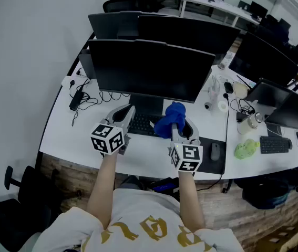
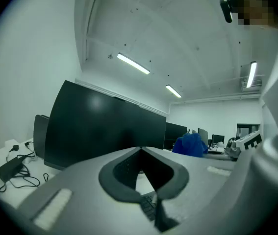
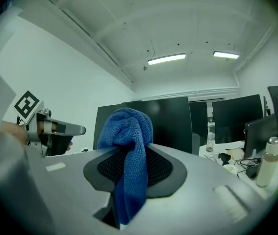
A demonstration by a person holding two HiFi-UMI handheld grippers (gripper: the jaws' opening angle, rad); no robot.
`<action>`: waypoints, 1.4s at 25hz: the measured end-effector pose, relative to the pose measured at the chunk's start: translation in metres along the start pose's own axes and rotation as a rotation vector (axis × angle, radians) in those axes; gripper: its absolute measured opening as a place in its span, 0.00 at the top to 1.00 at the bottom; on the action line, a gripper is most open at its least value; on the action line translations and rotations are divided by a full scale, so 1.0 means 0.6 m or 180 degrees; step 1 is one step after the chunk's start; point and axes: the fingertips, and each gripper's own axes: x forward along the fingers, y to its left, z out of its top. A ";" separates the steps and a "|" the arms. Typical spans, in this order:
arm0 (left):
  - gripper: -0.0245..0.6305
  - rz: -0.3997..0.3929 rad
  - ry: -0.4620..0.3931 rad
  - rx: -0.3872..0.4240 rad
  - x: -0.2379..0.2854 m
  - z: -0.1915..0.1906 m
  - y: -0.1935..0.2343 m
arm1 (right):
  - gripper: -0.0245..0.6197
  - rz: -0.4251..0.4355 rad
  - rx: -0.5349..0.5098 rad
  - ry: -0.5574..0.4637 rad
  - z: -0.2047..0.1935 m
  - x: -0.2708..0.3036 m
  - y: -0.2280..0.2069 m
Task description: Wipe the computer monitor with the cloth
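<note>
The dark computer monitor (image 1: 147, 70) stands on the white desk (image 1: 64, 133), right in front of me. My right gripper (image 1: 176, 122) is shut on a blue cloth (image 1: 168, 119), which bunches above its tips and hangs down between the jaws (image 3: 129, 133). The cloth is held a short way in front of the monitor's lower right part, not touching the screen. My left gripper (image 1: 127, 111) hovers over the keyboard (image 1: 141, 124) with jaws shut and nothing in them (image 2: 141, 149). The left gripper view shows the black screen (image 2: 94, 129) just ahead and the cloth (image 2: 191, 145) to the right.
More monitors (image 1: 191, 33) stand behind and to the right. A power adapter with cables (image 1: 75, 101) lies at the left. A mouse (image 1: 215, 151) on a dark mat, a bottle (image 1: 250, 122), a green object (image 1: 246, 148) and a second keyboard (image 1: 275, 144) lie to the right.
</note>
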 end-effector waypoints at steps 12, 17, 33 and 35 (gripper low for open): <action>0.96 0.0059 -0.0089 -0.0009 -0.001 0.017 0.014 | 0.77 0.0008 0.0134 -0.0044 0.012 0.009 -0.002; 0.96 0.0021 -0.0165 0.0019 -0.003 0.048 0.012 | 0.77 -0.0016 0.0294 -0.0178 0.052 0.014 -0.012; 0.96 -0.0267 -0.0240 -0.0072 0.042 0.140 0.118 | 0.77 -0.0178 0.0427 -0.0666 0.194 0.121 0.008; 0.96 -0.0326 -0.0234 -0.0048 0.051 0.151 0.136 | 0.78 -0.0211 0.0417 -0.0675 0.205 0.141 0.014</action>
